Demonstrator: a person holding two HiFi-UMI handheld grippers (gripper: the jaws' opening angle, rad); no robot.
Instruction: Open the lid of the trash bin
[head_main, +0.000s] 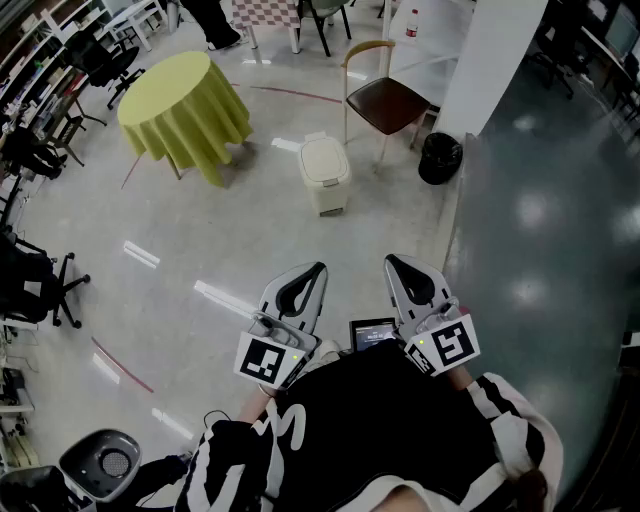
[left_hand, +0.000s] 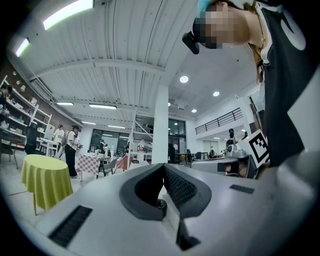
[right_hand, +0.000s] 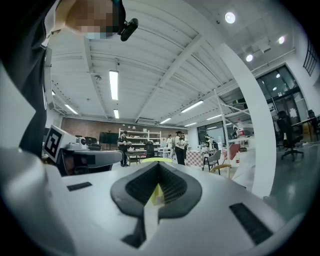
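**Lid (head_main: 322, 157) down, grippers far**
The trash bin (head_main: 326, 185) sits closed beside the chair (head_main: 388, 101), well apart from the left gripper (head_main: 314, 272) and right gripper (head_main: 394, 263), both pinched together, empty. Closed tips could skid off the lid, shoving the bin.

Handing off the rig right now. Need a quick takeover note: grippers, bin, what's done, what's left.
Left gripper: shut, empty, held close to the body.
Right gripper: shut, empty, beside the left one.
Cream plastic trash bin: on the floor ahead, between the round table with the yellow-green cloth and the brown-seated chair. Its lid is down.
Done: nothing on the bin.
Left: approach the bin and open the lid.
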